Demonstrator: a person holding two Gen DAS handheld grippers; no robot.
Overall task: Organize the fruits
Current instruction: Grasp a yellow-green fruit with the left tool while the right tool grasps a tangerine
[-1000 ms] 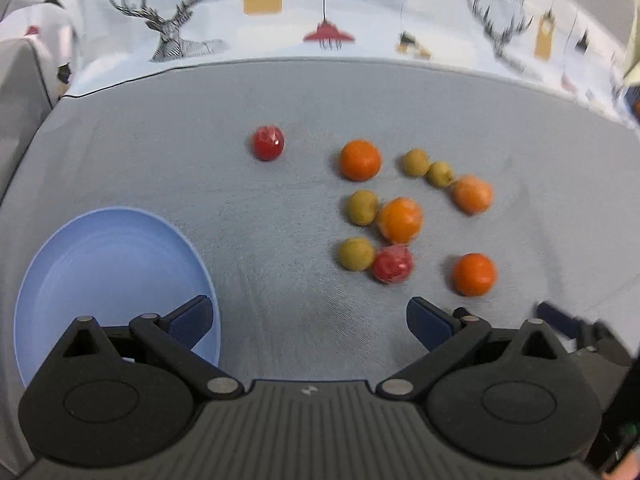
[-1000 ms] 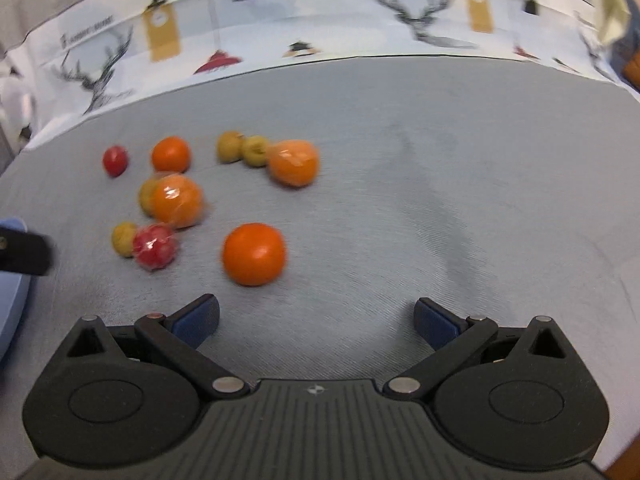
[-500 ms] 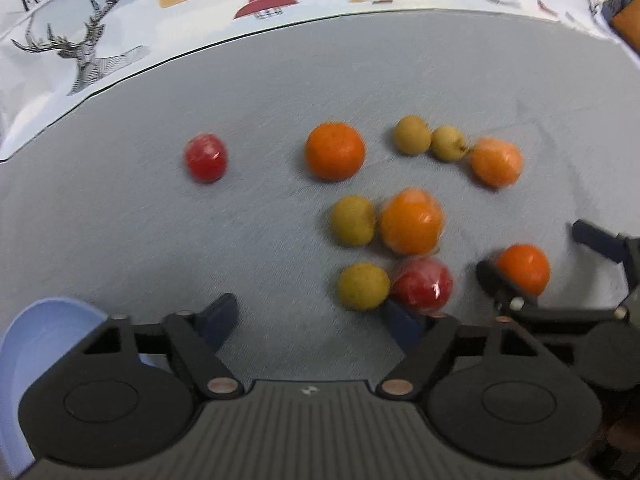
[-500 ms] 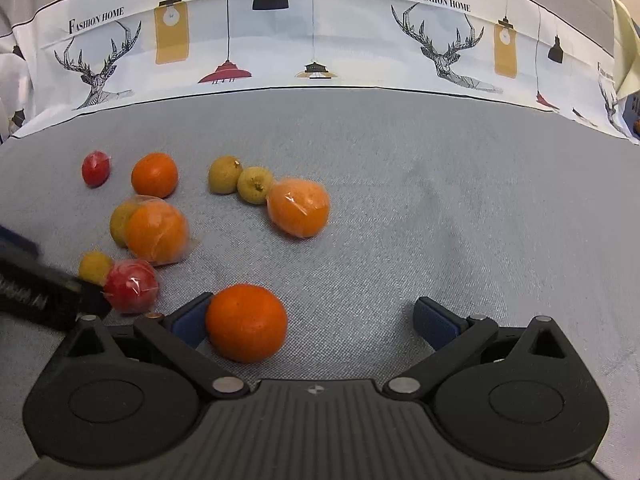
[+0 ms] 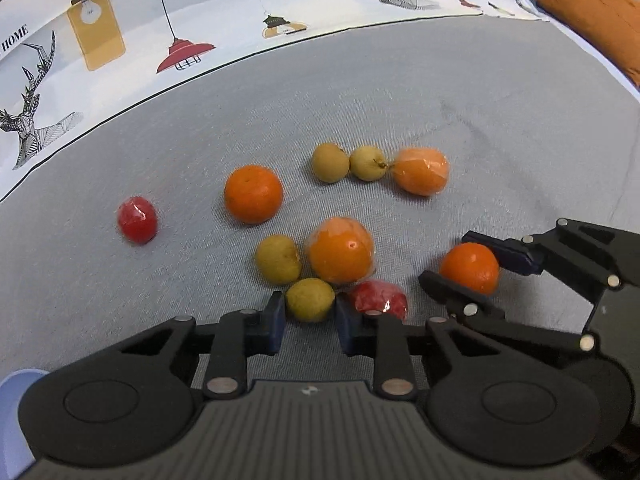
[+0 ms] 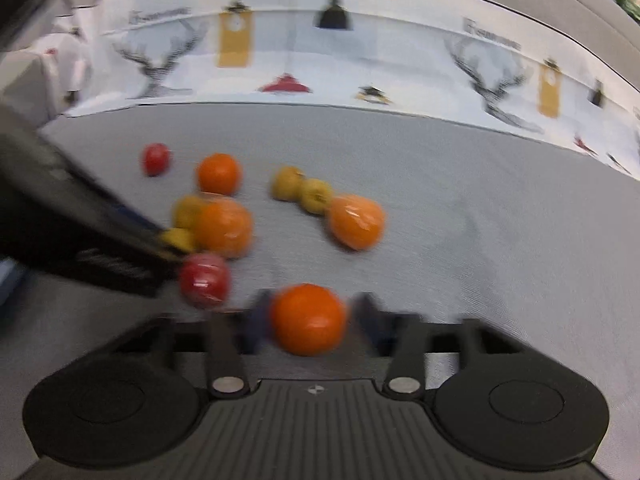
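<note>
A grey cloth-covered table [image 5: 460,92] is backed by a white cloth printed with deer and lamps [image 5: 100,40]. The left gripper [image 5: 310,322] is closed on a small yellow-green fruit [image 5: 310,299], with a wrapped red fruit [image 5: 378,298] just to its right. The right gripper [image 6: 308,318] is closing, an orange [image 6: 308,318] between its jaws; pad contact is blurred. The remaining fruits lie just ahead of both grippers.

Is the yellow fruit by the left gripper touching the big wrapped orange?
Touching. In the left wrist view the yellow fruit meets the lower edge of the wrapped orange, with no cloth visible between them.
</note>
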